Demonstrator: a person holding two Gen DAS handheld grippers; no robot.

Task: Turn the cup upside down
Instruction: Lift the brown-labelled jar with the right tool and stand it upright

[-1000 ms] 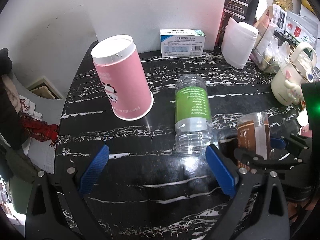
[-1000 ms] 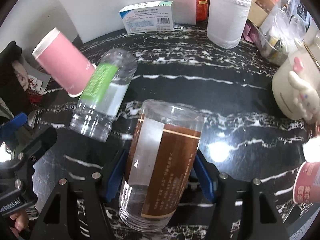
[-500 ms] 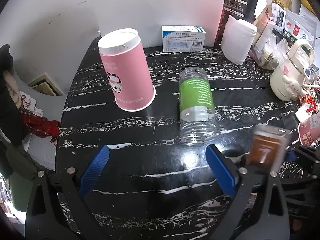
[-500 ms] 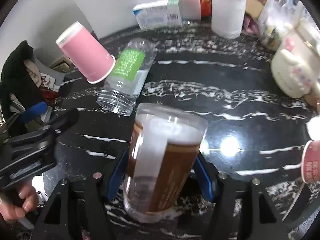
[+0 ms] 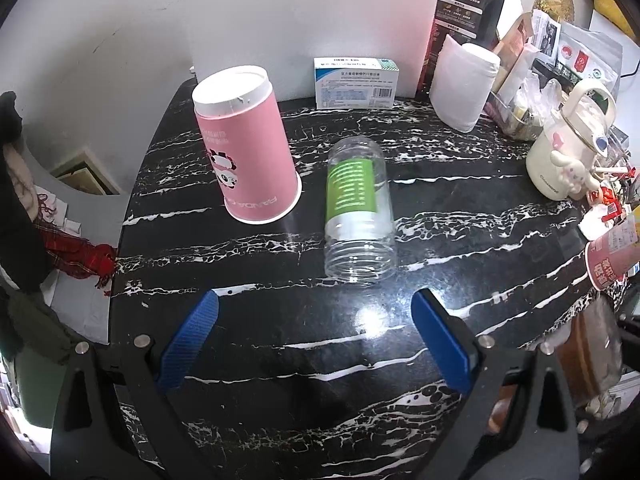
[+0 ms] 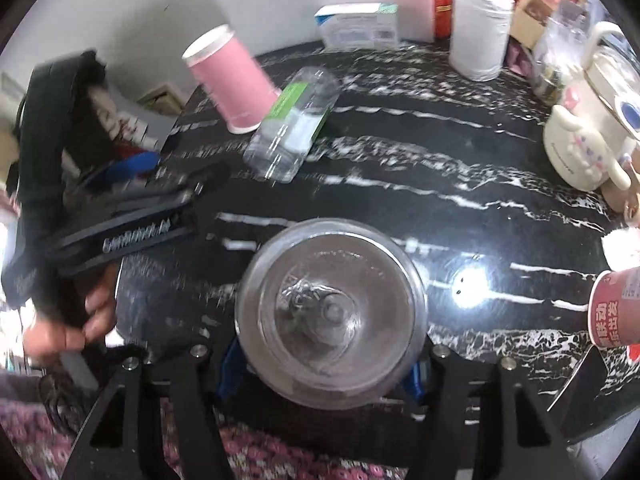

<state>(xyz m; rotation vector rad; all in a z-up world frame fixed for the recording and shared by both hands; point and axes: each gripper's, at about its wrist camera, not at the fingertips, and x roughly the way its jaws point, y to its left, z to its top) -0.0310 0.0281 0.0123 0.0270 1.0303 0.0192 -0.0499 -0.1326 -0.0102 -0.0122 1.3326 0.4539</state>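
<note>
The right tongs are clamped on the clear plastic cup with the brown label, its base facing outward; it looks light, stiff and slick, best held mid-body. The left tongs gape empty

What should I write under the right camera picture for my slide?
Right gripper clamps a clear cup, its base facing the camera, above the black marble table.
</note>
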